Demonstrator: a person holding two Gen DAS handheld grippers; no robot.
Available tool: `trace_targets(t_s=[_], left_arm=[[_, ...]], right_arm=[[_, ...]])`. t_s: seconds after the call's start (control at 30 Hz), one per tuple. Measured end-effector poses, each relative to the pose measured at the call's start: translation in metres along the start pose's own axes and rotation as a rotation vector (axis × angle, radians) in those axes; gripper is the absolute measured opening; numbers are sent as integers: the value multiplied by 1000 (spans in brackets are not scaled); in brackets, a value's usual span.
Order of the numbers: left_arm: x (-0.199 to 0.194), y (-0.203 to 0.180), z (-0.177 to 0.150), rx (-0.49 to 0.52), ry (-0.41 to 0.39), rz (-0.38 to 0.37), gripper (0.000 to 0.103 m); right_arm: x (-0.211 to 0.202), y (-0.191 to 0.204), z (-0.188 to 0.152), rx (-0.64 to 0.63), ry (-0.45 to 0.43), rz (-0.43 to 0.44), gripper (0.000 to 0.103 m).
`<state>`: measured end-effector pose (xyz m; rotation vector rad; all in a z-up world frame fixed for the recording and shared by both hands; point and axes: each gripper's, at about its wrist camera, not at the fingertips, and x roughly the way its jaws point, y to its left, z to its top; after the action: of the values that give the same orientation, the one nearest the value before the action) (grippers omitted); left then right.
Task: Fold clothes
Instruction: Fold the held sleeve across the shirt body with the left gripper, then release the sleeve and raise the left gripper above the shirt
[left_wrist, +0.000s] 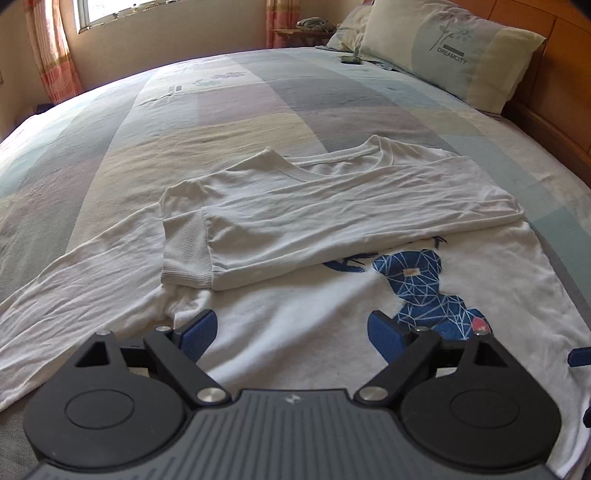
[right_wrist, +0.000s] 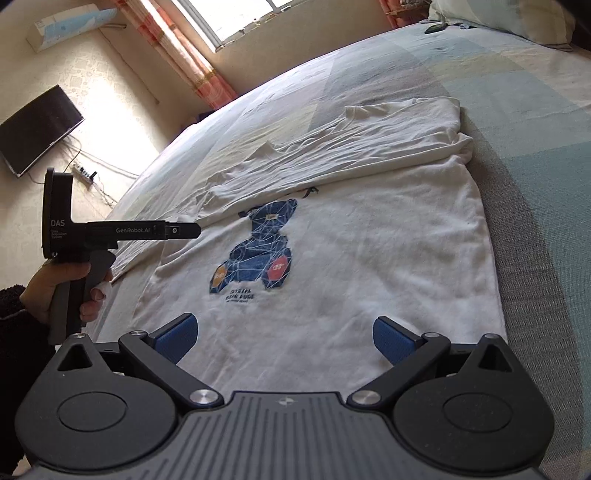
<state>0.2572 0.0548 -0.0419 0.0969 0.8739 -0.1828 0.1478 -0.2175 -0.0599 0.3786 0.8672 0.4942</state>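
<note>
A white long-sleeve shirt (left_wrist: 317, 332) with a blue bear print (right_wrist: 262, 254) lies spread on the bed. One sleeve (left_wrist: 332, 221) is folded across the chest, its ribbed cuff (left_wrist: 186, 251) lying near the left side. The other sleeve (left_wrist: 62, 295) stretches out to the left. My left gripper (left_wrist: 291, 336) hovers over the lower front of the shirt, open, with only flat cloth showing beneath its jaws. The right wrist view shows that gripper (right_wrist: 188, 230) from the side, held by a hand (right_wrist: 55, 284). My right gripper (right_wrist: 284, 339) is open above the hem, holding nothing.
The patchwork bedsheet (left_wrist: 258, 110) spreads far beyond the shirt. Pillows (left_wrist: 450, 55) and a wooden headboard (left_wrist: 546, 118) are at the far right, with a small dark item (left_wrist: 351, 60) near them. A television (right_wrist: 37, 129) hangs on the wall left of the bed.
</note>
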Motion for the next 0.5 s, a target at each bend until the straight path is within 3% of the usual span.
trace_targets(t_s=[0.2,0.37,0.5], left_arm=[[-26,-15,-18,-1,-6,-13,89],[-44,-37,-36,10,-26,-54,89],[-49,-50,-60,-10,-12,-77,89]], right_arm=[[-27,6,-33,-51,37,-71,103],[-50,19,-46,-138,57,-45,103],[-42,18,-63,-149,91,-128,103]])
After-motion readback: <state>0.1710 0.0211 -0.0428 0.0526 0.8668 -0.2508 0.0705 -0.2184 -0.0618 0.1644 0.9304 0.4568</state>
